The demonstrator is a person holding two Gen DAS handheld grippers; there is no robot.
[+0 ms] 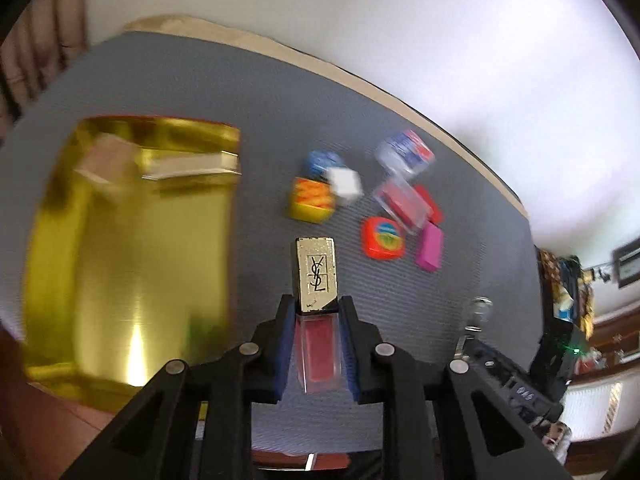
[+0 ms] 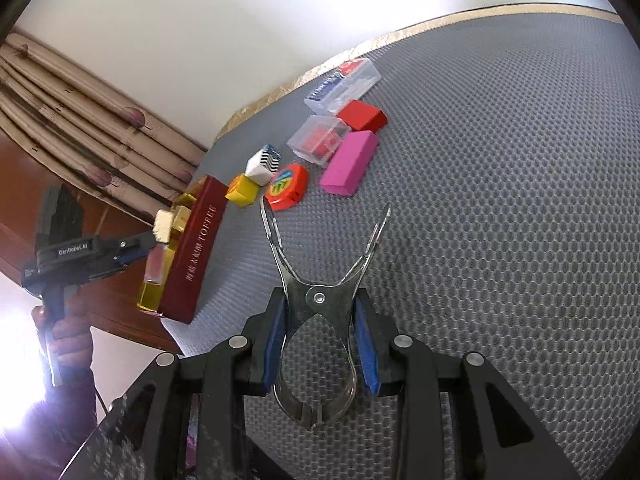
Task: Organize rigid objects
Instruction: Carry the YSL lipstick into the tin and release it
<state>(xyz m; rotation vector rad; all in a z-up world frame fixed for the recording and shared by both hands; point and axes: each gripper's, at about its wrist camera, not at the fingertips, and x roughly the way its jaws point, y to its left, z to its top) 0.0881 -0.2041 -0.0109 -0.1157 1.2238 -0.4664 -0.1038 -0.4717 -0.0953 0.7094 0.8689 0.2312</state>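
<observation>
My left gripper (image 1: 316, 312) is shut on a YSL lip gloss (image 1: 316, 280) with a gold cap and red body, held above the grey mat to the right of the open gold toffee tin (image 1: 132, 248). In the right wrist view the same lip gloss (image 2: 158, 260) hangs over the tin's red side (image 2: 196, 248). My right gripper (image 2: 320, 308) is shut on a clear plastic clip (image 2: 320, 280), its jaws spread forward above the mat. Small blocks lie beyond: a yellow one (image 2: 242, 190), an orange-red one (image 2: 288, 188), a pink one (image 2: 350, 162).
On the grey mat (image 2: 500, 200) also lie a white zigzag cube (image 2: 264, 164), a red box (image 2: 362, 116) and two clear plastic cases (image 2: 318, 140) (image 2: 344, 84). The mat's far edge meets a white wall. A brown wooden surface sits left of the tin.
</observation>
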